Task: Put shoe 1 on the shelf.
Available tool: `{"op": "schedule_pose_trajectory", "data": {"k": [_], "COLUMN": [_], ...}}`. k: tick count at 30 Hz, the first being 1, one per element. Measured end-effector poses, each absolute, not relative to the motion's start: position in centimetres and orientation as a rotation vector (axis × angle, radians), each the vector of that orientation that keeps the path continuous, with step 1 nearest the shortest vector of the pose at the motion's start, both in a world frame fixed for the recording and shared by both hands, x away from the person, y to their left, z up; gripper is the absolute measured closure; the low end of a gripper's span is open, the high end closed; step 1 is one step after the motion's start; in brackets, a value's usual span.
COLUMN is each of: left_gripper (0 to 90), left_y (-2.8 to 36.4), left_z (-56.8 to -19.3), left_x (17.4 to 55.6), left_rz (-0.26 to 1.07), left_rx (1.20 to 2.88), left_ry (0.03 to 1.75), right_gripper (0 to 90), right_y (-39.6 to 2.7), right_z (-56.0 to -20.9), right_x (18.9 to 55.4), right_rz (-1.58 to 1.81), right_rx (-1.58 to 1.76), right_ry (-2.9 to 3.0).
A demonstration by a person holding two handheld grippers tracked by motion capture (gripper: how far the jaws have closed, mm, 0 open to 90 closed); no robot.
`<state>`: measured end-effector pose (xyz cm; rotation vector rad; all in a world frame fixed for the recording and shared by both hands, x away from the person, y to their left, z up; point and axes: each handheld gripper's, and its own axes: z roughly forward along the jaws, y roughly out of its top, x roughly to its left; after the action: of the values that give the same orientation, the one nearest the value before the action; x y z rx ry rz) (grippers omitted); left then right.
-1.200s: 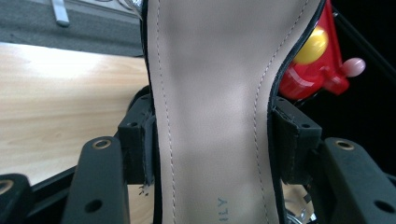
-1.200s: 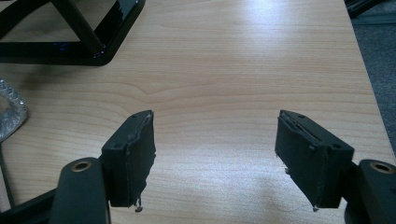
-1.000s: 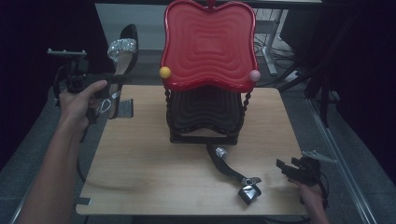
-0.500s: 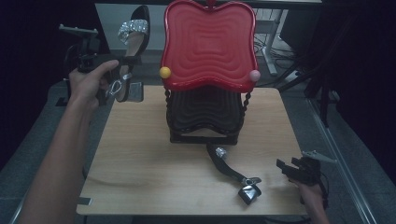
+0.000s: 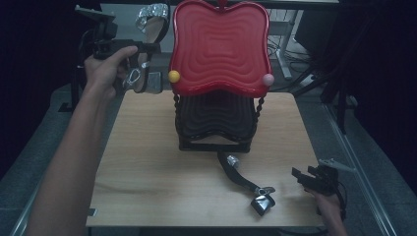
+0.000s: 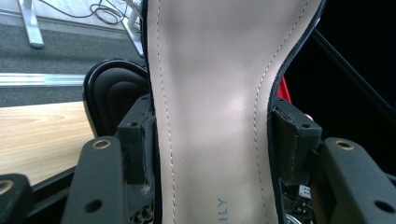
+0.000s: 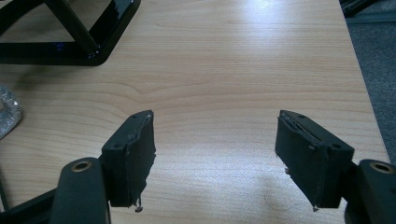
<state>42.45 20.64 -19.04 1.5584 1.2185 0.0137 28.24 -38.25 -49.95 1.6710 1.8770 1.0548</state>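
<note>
Two claws, left grips sandal

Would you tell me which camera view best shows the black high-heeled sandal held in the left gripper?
The high view: the black high-heeled sandal appears whole, silver strap uppermost, gripped by the left gripper. The left gripper view gives a close-up of its beige insole between the fingers.
</note>
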Motion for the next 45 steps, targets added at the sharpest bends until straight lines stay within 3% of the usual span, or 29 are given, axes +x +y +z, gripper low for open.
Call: {"op": "schedule_pose_trajectory", "data": {"k": [25,45], "left_gripper": [41.2,39.3], "left_y": [12.4,8.6], "left_z": [-16.4,-18.7], "left_x": [46.3,49.2], "left_rz": [0.029,0.198], "left_rx": [1.605,1.694], "left_ry": [1.252,1.446], "right_gripper": [28.7,28.7], "right_y": [-38.5,-38.6], "right_z": [-50.1,-50.3], "right_x": [28.3,28.4], "right_rz": [1.054,1.051], "right_rx": [1.681,1.684], "right_ry": [1.877,1.882]}}
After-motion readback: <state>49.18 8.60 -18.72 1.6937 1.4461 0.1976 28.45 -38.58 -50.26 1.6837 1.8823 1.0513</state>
